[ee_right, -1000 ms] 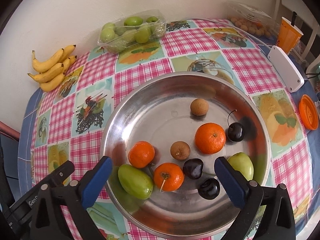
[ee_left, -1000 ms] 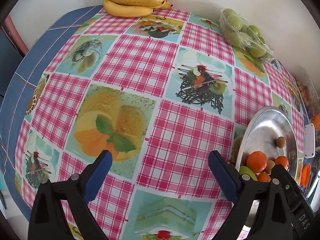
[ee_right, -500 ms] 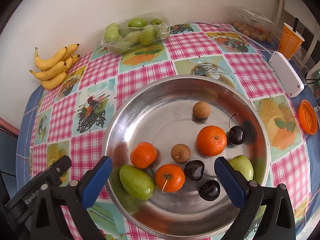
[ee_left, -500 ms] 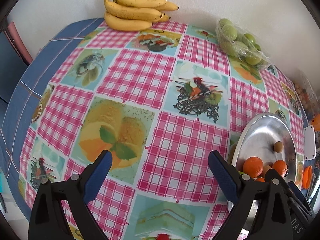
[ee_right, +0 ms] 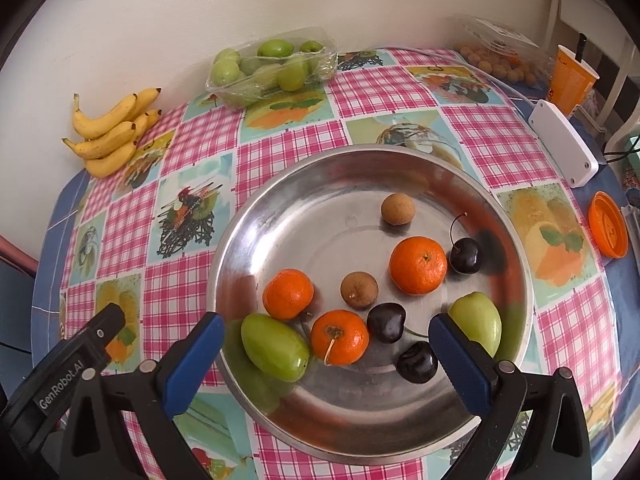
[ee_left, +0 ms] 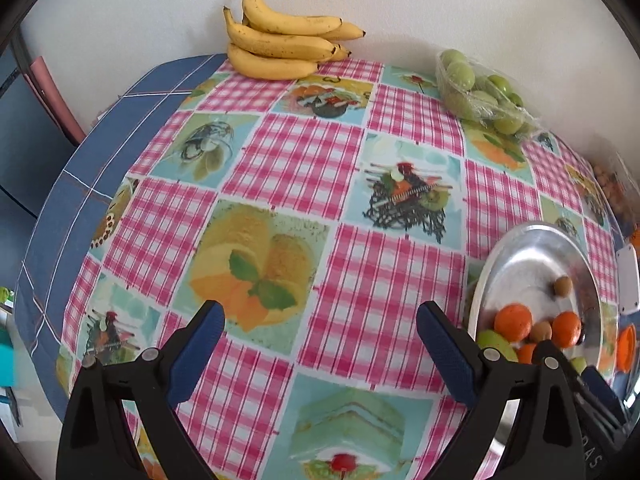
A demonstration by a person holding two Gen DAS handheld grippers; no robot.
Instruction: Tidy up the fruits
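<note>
Both grippers are hanging with fingers spread wide, gripping nothing: the right gripper (ee_right: 324,354) over mixed fruit in the steel tray (ee_right: 516,240), the left gripper (ee_left: 320,340), lettered "GenRobot.AI", over bare tablecloth (ee_left: 400,276); bananas (ee_left: 280,46) are lying by the far wall

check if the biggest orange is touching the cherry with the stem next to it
Apart. The right wrist view shows a thin strip of bare metal plate between the biggest orange and the stemmed cherry.
</note>
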